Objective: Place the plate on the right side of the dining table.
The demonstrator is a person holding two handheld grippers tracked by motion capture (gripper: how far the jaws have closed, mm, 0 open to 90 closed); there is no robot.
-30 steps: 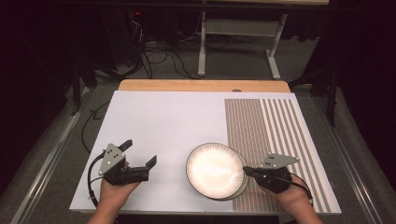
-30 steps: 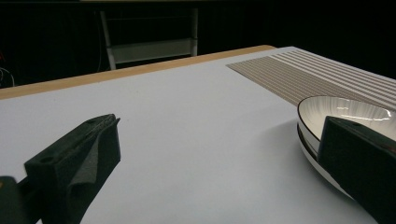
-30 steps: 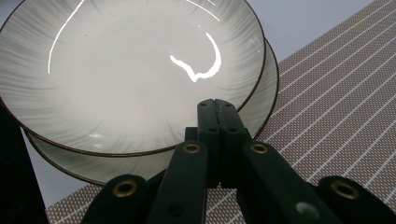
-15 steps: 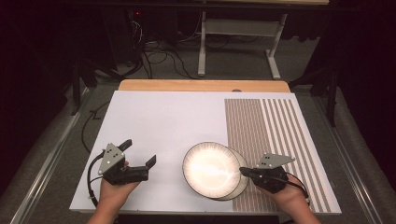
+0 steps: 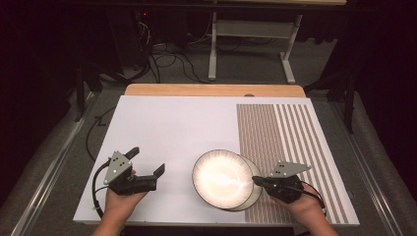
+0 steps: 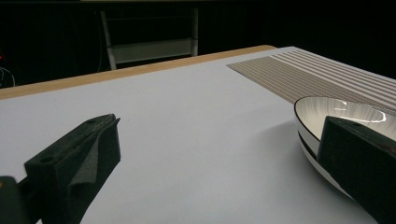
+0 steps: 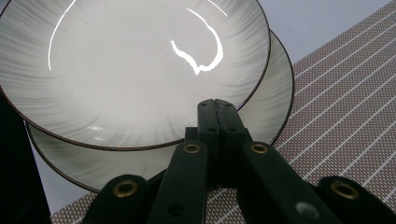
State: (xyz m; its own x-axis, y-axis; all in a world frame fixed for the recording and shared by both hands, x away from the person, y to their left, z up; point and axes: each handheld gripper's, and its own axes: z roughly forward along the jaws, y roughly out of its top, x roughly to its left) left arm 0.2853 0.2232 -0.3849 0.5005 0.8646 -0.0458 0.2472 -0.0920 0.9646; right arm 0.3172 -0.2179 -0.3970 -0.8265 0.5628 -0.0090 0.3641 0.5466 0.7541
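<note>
Two shallow white plates with dark rims are sitting stacked near the lower middle of the high view, the upper plate (image 5: 222,177) lying off-centre on the lower plate (image 5: 252,194), so that a crescent of the lower one is showing at the lower right. Both are empty; only glare is showing in the upper one. The stack is straddling the edge where the white surface (image 5: 177,128) is meeting the striped brown mat (image 5: 290,142).

The right tool (image 5: 256,180) is coming in from the lower right of the high view, its jaws pressed together, and their tips are reaching over the rim of the upper plate (image 7: 135,70); whether they are touching it cannot be told.

The left tool (image 5: 146,161) is sitting at the lower left, jaws spread wide with nothing between them, well apart from the plates.
</note>
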